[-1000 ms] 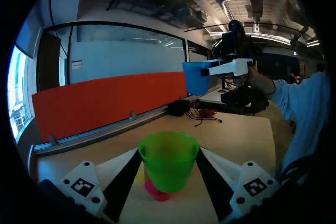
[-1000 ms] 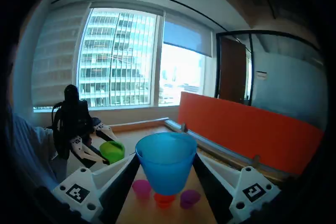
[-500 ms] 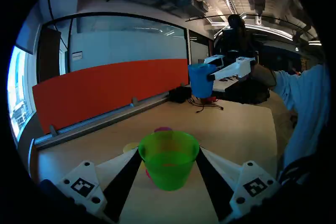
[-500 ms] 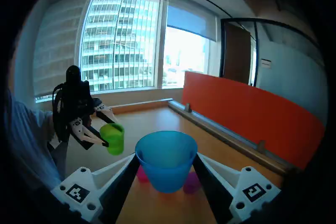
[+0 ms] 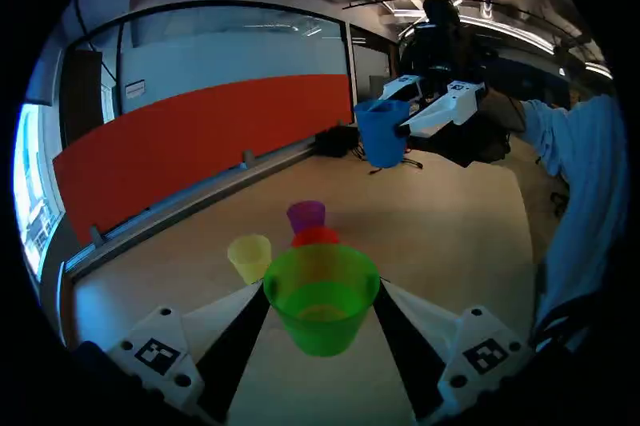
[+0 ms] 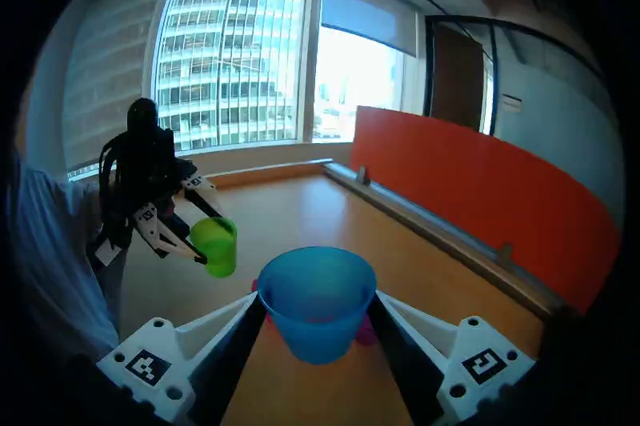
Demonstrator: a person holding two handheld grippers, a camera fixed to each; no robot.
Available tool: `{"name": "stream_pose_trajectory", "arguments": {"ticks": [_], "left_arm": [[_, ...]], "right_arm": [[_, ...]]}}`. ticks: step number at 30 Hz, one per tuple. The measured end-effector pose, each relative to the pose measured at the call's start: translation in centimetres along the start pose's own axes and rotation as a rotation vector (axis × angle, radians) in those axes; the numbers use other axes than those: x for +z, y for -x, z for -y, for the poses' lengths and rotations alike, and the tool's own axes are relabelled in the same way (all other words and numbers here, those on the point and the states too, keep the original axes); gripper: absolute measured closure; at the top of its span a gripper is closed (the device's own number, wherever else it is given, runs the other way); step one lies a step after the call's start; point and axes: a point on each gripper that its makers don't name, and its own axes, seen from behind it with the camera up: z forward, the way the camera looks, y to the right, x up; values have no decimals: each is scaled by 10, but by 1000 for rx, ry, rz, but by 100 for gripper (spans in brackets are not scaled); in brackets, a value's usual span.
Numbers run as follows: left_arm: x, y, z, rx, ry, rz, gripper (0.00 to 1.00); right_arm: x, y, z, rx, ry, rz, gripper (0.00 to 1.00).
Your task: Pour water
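Green cup, in the left gripper view, sits upright, clamped in the left gripper above the table. In the right gripper view the right gripper clasps the blue cup, also level, well apart from the green: pouring looks not yet begun

The green cup clamped in the left gripper is formed of translucent, glossy plastic. The blue cup clamped in the right gripper is formed of smooth, faintly glossy plastic. The table beneath both is finished in smooth, satin wood.
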Motion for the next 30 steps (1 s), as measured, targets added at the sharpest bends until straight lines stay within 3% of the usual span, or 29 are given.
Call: {"name": "stream_pose_trajectory", "arguments": {"ticks": [8,30], "left_arm": [[8,28,-3,29,11,94,13],[25,75,-11,23,58,217,13]], "right_arm": [[11,24,0,8,-5,46,9],[25,83,-5,14,-1,144,9]]}}
